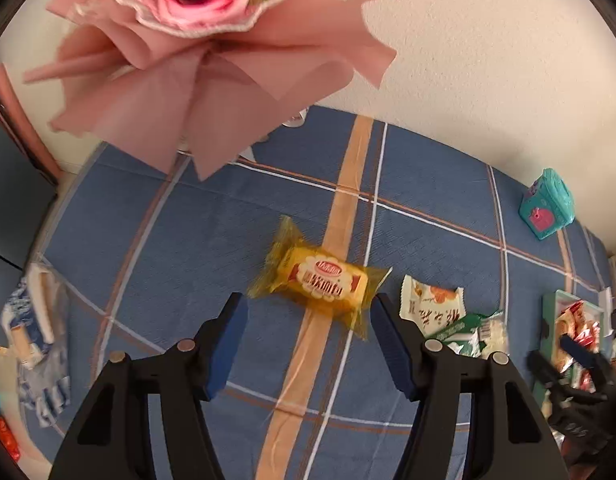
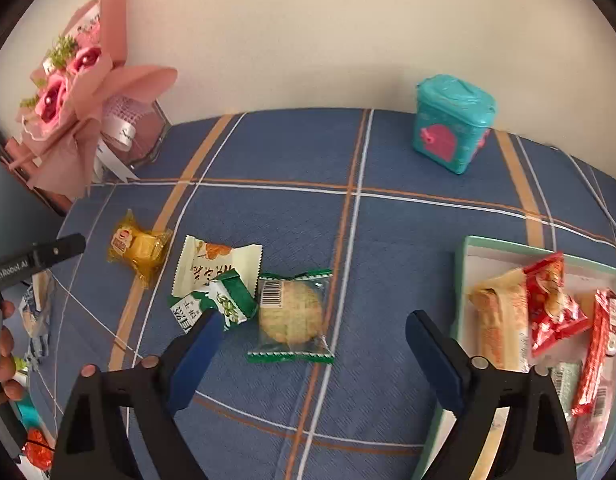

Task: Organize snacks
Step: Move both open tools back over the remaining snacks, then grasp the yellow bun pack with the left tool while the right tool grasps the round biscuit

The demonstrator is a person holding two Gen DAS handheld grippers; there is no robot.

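Yellow wrapped cake [image 1: 322, 282], crinkled clear ends, on blue plaid tabletop [image 1: 428, 216] by cream wall [image 1: 488, 60]; left hand-held gripper [image 1: 308, 344] and right hand-held gripper [image 2: 312, 356] both parted, empty.

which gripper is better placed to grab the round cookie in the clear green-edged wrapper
Right. The right gripper stands open with the round cookie lying between its fingers; the left gripper is lined up on the yellow cake instead.

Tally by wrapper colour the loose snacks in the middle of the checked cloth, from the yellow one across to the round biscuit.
Yellow: 1, the yellow cake
Cream white: 1, the cream packet
Green and white: 1, the small green packet
Clear with green ends: 1, the round biscuit
Total: 4
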